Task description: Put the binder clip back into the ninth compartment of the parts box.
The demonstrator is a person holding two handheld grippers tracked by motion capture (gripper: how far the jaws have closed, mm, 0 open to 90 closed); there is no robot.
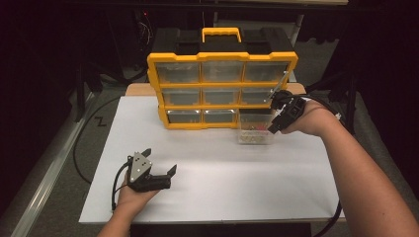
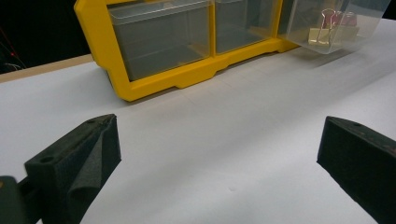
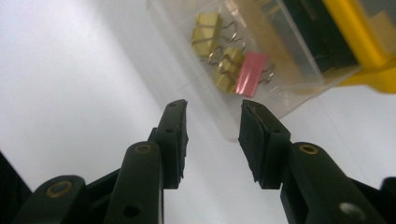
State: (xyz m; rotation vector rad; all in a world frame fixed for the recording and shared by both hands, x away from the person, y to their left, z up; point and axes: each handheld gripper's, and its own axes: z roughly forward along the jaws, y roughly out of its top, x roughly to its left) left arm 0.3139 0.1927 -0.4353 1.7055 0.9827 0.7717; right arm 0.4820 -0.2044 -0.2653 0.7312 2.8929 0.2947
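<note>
Two grippers work at the white table (image 1: 212,182). The right gripper (image 1: 274,124) hangs at the near right corner of a clear drawer (image 1: 255,132); in the right gripper view its jaws stand narrowly apart with nothing between them, the drawer's corner just beyond the tips. The left gripper (image 1: 160,163) rests low on the table in the person's left hand (image 1: 133,195), well apart from the drawer, jaws spread wide and empty.

The drawer is a small see-through plastic box pulled out of the bottom right slot of the yellow organizer (image 1: 222,89), and it sits on the table in front of that slot, its back end close to the frame. Inside lie several binder clips (image 3: 222,60), most gold-coloured and one pink clip (image 3: 251,73), bunched together with their wire handles showing.

Bare white table lies open in front of the drawer and to both its sides, and between the two grippers. The organizer stands upright at the far edge of the table, its other clear drawers shut in their slots, closing off the way behind. A black cable (image 1: 81,143) loops over the floor left of the table.
</note>
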